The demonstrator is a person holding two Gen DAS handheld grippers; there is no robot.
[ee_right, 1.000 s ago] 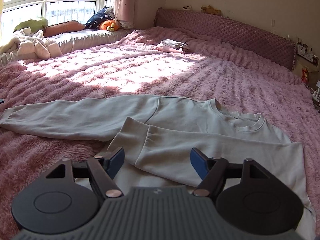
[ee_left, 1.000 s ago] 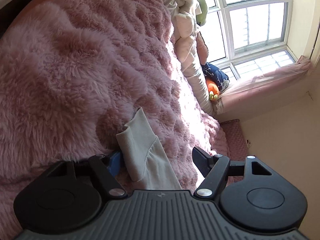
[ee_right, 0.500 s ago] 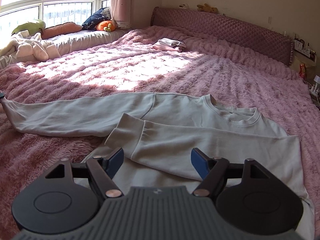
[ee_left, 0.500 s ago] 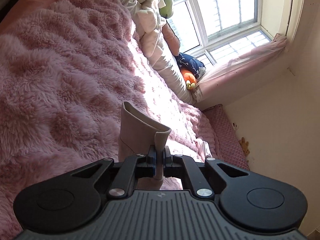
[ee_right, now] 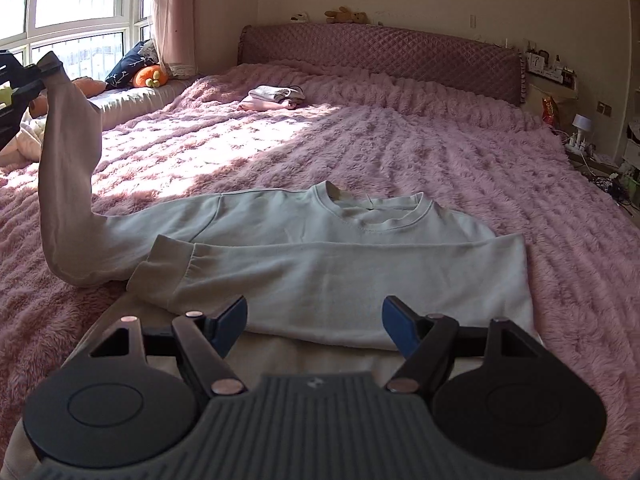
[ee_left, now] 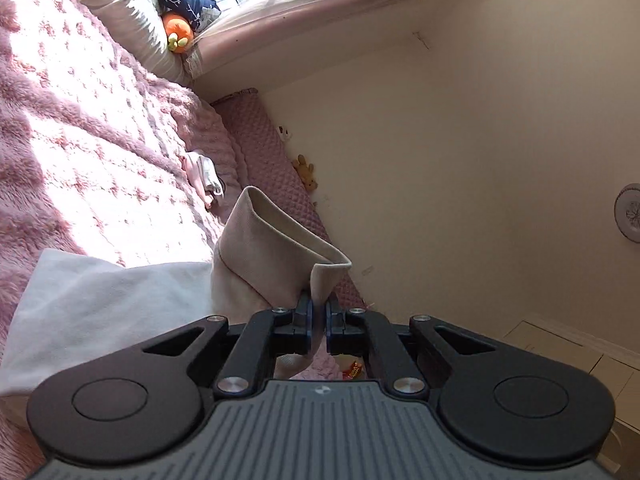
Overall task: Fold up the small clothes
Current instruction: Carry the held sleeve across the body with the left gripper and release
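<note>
While the pale sweatshirt [ee_right: 340, 248] lies face up on the pink fleece bed [ee_right: 400, 140], nearer its foot edge than the headboard [ee_right: 380, 56], the fold looks only partly done — one sleeve [ee_right: 320, 268] is already laid flat across the chest. The other sleeve [ee_right: 66, 168] is raised off the bed on the window side, its cuff [ee_left: 288, 248] clamped between the left tongs [ee_left: 318, 320], which are closed tight on the ribbing. The right tongs [ee_right: 314, 324] hover over the hem with their pads wide apart, gripping nothing. Left to do, I judge: bring that lifted sleeve in across the body, then fold the torso over itself. A small folded pile [ee_right: 272, 98] sits nearer the headboard — apparently finished pieces.
</note>
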